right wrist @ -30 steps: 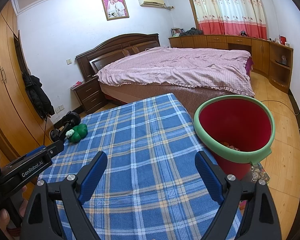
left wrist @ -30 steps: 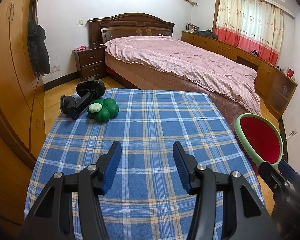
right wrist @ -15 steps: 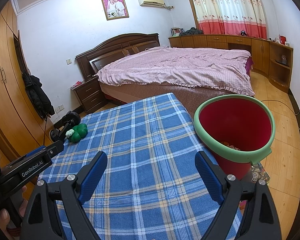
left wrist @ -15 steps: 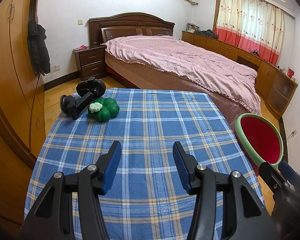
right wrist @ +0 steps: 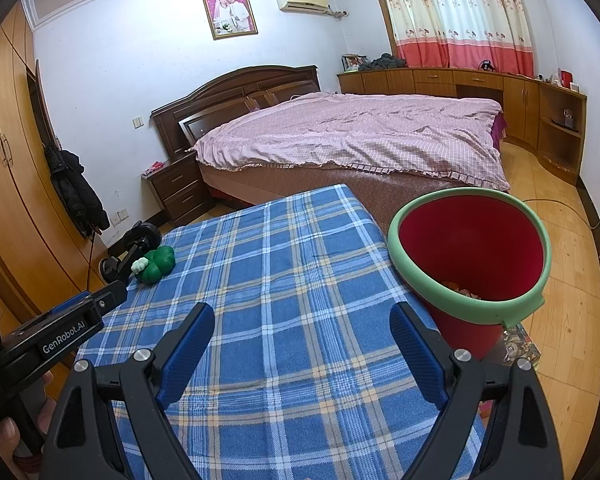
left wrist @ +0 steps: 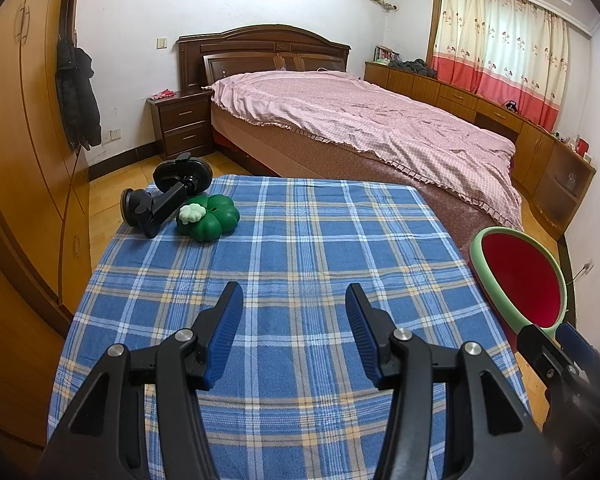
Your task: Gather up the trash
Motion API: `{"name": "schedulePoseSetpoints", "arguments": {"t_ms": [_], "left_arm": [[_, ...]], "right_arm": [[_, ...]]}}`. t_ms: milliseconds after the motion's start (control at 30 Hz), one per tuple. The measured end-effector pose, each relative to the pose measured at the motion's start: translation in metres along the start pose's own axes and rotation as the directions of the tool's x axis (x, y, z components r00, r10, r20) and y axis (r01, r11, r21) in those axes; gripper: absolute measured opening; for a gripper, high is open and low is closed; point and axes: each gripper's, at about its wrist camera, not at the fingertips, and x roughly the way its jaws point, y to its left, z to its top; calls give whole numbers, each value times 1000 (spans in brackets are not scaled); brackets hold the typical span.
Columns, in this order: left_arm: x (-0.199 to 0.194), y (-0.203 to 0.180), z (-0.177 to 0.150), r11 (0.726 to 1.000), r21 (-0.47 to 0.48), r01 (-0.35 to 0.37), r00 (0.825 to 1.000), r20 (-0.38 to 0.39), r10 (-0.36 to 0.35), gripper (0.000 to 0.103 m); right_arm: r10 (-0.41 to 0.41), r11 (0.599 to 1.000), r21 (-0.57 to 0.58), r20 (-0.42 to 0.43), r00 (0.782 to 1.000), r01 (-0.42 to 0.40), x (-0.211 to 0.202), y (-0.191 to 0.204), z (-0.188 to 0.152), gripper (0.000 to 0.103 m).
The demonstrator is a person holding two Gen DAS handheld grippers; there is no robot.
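A red bin with a green rim point(right wrist: 470, 256) stands on the floor at the table's right edge; some trash lies at its bottom. It also shows in the left wrist view point(left wrist: 520, 276). My left gripper point(left wrist: 294, 300) is open and empty over the near part of the blue plaid tablecloth point(left wrist: 292, 248). My right gripper point(right wrist: 302, 320) is open and empty over the cloth point(right wrist: 284, 272), left of the bin. The left gripper's body point(right wrist: 52, 332) shows at the left of the right wrist view.
A green clover-shaped object point(left wrist: 208, 218) and a black phone mount point(left wrist: 168, 196) lie at the table's far left corner. A bed with a pink cover point(left wrist: 360, 120) stands beyond the table. A wooden wardrobe point(left wrist: 20, 140) is on the left.
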Motion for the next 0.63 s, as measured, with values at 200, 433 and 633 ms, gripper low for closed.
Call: {"name": "schedulePoseSetpoints", "arguments": {"t_ms": [200, 433, 633], "left_arm": [[0, 1, -1, 1000, -1, -1, 1000, -2, 1, 54], [1, 2, -2, 1000, -1, -1, 1000, -6, 1, 54], [8, 4, -8, 1000, -3, -8, 1000, -28, 8, 54]], "right_arm": [[0, 1000, 0, -1, 1000, 0, -1, 1, 0, 91], [-1, 1000, 1, -2, 1000, 1, 0, 0, 0, 91], [-4, 1000, -1, -5, 1000, 4, 1, 2, -2, 91]]}}
